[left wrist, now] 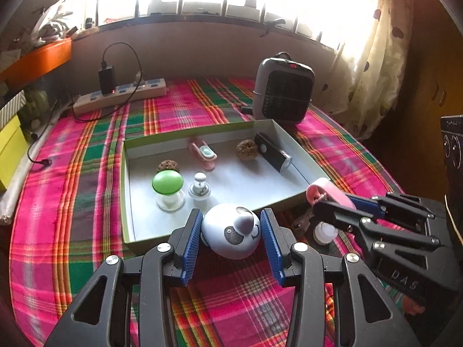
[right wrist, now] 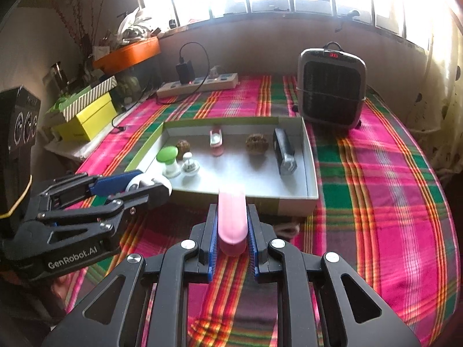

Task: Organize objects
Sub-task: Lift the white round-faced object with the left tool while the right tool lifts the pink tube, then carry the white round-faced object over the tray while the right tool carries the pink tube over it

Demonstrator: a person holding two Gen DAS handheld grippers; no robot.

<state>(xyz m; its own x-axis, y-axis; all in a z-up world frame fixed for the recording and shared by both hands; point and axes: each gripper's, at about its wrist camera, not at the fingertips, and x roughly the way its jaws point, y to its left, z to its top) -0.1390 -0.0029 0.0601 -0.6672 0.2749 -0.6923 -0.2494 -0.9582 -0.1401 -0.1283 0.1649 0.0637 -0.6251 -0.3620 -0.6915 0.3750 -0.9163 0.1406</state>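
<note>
Left tongs [left wrist: 231, 231] gripping wide round the panda [left wrist: 233, 231], smooth & light-looking; right tongs [right wrist: 232, 240] pinching a pink clip [right wrist: 231, 219] mid-body, both near the tray [left wrist: 286, 199].

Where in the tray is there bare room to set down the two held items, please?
The tray floor is bare in the near middle, between the white-knobbed jar and the black flashlight. The left corner around the green-capped jar is crowded.

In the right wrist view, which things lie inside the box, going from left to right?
Green-capped jar → small white-capped jar → pink clip → brown ball → black and silver device. A second brown ball sits behind the two jars, so I leave it out.
</note>
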